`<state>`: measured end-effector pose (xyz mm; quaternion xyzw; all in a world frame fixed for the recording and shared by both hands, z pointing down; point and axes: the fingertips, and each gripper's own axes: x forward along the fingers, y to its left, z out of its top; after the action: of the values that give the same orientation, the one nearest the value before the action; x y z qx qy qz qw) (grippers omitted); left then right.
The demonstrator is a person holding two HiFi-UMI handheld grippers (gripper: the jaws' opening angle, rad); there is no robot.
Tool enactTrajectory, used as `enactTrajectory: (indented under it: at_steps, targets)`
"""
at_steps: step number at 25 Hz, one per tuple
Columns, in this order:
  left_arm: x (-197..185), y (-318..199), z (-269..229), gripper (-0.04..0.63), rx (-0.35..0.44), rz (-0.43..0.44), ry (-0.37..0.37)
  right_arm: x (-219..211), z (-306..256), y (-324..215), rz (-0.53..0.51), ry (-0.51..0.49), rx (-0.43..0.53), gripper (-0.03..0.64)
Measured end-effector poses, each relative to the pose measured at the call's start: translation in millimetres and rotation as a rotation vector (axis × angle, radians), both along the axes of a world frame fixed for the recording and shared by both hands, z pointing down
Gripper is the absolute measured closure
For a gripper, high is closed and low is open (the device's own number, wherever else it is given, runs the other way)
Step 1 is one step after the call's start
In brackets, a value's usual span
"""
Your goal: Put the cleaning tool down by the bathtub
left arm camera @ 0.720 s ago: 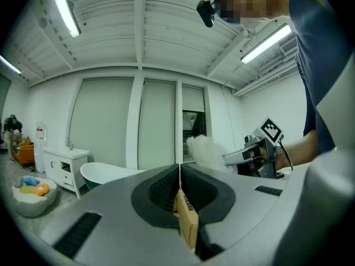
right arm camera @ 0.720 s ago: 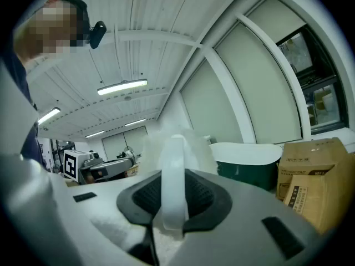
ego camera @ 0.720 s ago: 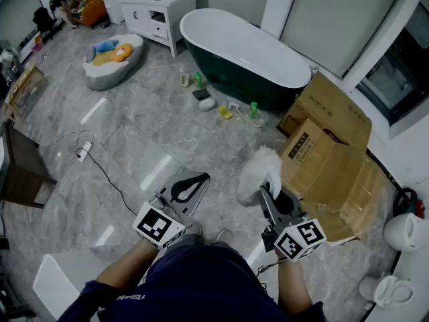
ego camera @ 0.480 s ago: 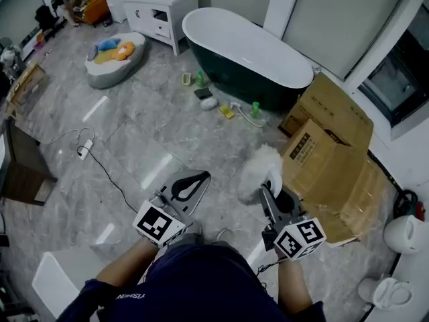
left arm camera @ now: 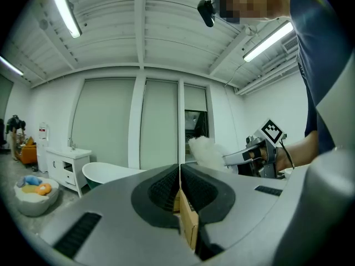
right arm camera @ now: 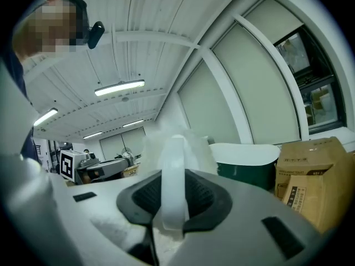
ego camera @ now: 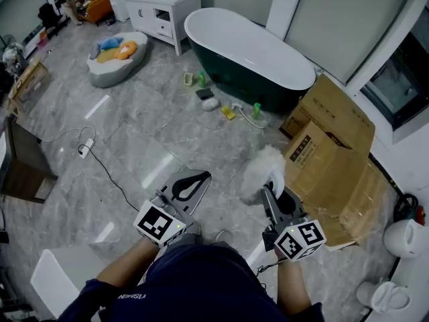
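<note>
My right gripper point(ego camera: 273, 192) is shut on the white handle of a cleaning tool point(ego camera: 261, 172) with a fluffy white head, held above the floor at lower centre-right of the head view. In the right gripper view the handle point(right arm camera: 173, 176) stands between the pads. My left gripper point(ego camera: 190, 186) is shut and empty, level with the right one and to its left. The dark green bathtub point(ego camera: 248, 56) with its white inside stands far ahead; it shows as the tub point(right arm camera: 252, 160) in the right gripper view and the tub point(left arm camera: 105, 173) in the left gripper view.
Small bottles and cleaning items point(ego camera: 218, 102) lie on the floor in front of the tub. Cardboard boxes point(ego camera: 328, 153) stand to the right. A white cabinet point(ego camera: 164, 9) and a pet bed point(ego camera: 114, 58) are at the back left. A cable point(ego camera: 94, 156) runs over the grey floor.
Both grippers stay in place in the view. The tub and the floor items have slid slightly right and down as the view shifts.
</note>
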<state>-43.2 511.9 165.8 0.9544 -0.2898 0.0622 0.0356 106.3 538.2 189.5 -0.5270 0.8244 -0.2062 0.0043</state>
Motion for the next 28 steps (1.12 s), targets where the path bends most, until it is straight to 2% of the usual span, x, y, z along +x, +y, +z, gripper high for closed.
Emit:
enactTrajectory:
  at_steps: [19,28]
  targets:
    - [52,32,3,0.561,0.005,-0.062,-0.017,53,7,23,-0.066,-0.020,0.005,0.528]
    - [64,28,5,0.561,0.003,-0.081,-0.030,70,11,17,-0.076,-0.032,0.005,0.528]
